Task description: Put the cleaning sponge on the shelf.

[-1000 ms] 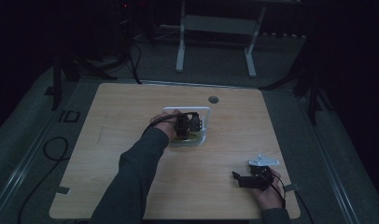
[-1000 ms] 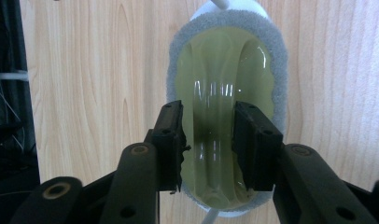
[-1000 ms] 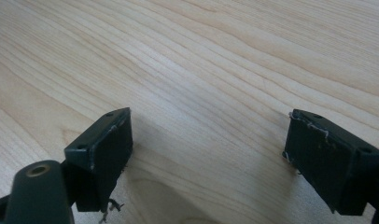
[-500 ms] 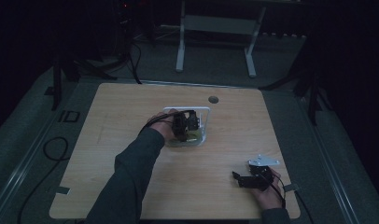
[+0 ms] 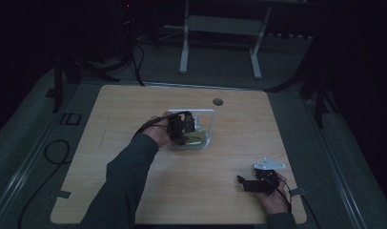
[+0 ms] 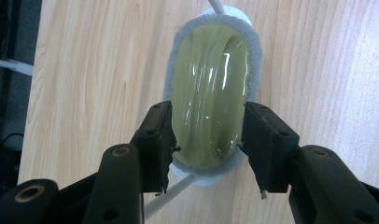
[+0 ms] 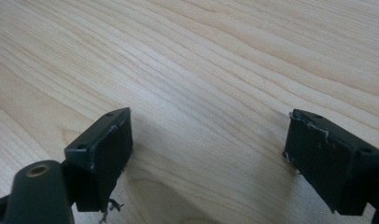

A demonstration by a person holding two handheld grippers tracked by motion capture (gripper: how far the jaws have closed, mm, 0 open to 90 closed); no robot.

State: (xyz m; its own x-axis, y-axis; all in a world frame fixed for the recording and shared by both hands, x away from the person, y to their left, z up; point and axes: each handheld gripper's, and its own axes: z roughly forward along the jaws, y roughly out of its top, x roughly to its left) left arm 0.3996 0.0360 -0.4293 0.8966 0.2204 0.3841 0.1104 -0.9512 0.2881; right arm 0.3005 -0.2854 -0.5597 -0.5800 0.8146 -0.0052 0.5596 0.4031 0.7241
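High view shows a dim room with a pale wooden tabletop [image 5: 134, 191]. A person's left arm in a dark sleeve [image 5: 120, 186] reaches to the middle of it. The left claw [image 5: 182, 128] is down on a green, shiny thing [image 5: 196, 139] that sits on a white wire frame [image 5: 211, 119].

Left gripper view looks right down on it. The green thing [image 6: 210, 107] is long and round at the ends, with a fuzzy grey rim [image 6: 257, 51] all around it. It looks wet or covered in clear wrap. The left claw [image 6: 207, 140] has one black jaw on each side of it, and both jaws touch its sides, so the claw is holding the near end of the green thing. A thin white rod [image 6: 171, 196] pokes out from under it.

Near the front right corner of the tabletop, the person's right hand [image 5: 273, 200] holds the right claw [image 5: 249, 183] low over the wood. Right gripper view shows the right claw [image 7: 206, 154] spread wide, with bare wood [image 7: 211, 84] between its jaws.
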